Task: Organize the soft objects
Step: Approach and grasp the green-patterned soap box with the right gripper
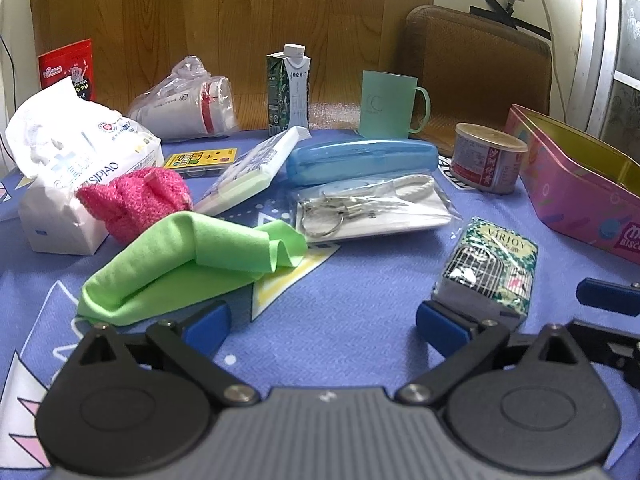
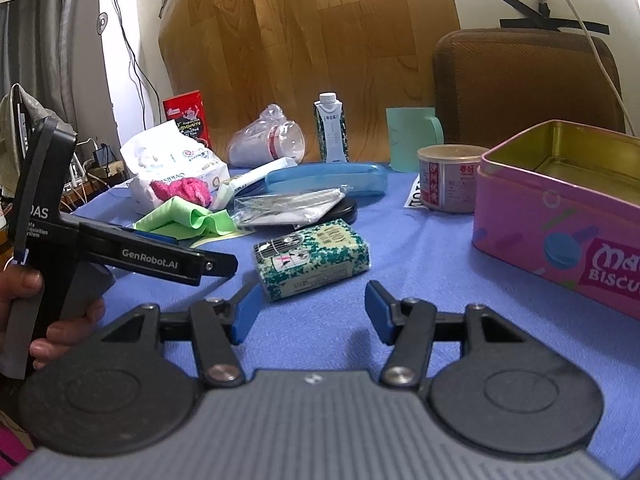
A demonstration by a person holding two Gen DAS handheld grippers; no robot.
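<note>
soft items first: green cloth (image 1: 188, 260) lies crumpled on the blue tablecloth (image 1: 352, 300), touching the pink knitted piece (image 1: 136, 200), which leans against the white tissue pack (image 1: 68, 168). the patterned tissue packet (image 2: 312, 258) lies apart from these, just ahead of my right gripper (image 2: 310, 312) and beside the near finger of my left gripper (image 1: 324, 326).

fingers: left jaws spread wide, nothing between them; the cloth edge sits just off the left pad. right jaws parted, empty; the packet lies beyond the tips, untouched.

the open pink biscuit tin (image 2: 560, 216) stands to the right, empty as far as i can see. my guess is that it is the destination.

risks, as judgement:
- cloth is limp; a pinch on one fold would likely drag the rest and snag the pink piece or the bagged keyring (image 1: 360, 208) next to it.
- my two grippers are close together around the packet; reaching with both could make them collide.
- packet wrapper looks slick; a shallow grip may slip.
- can (image 2: 448, 178) stands just beside the tin and could be knocked on the way.
</note>
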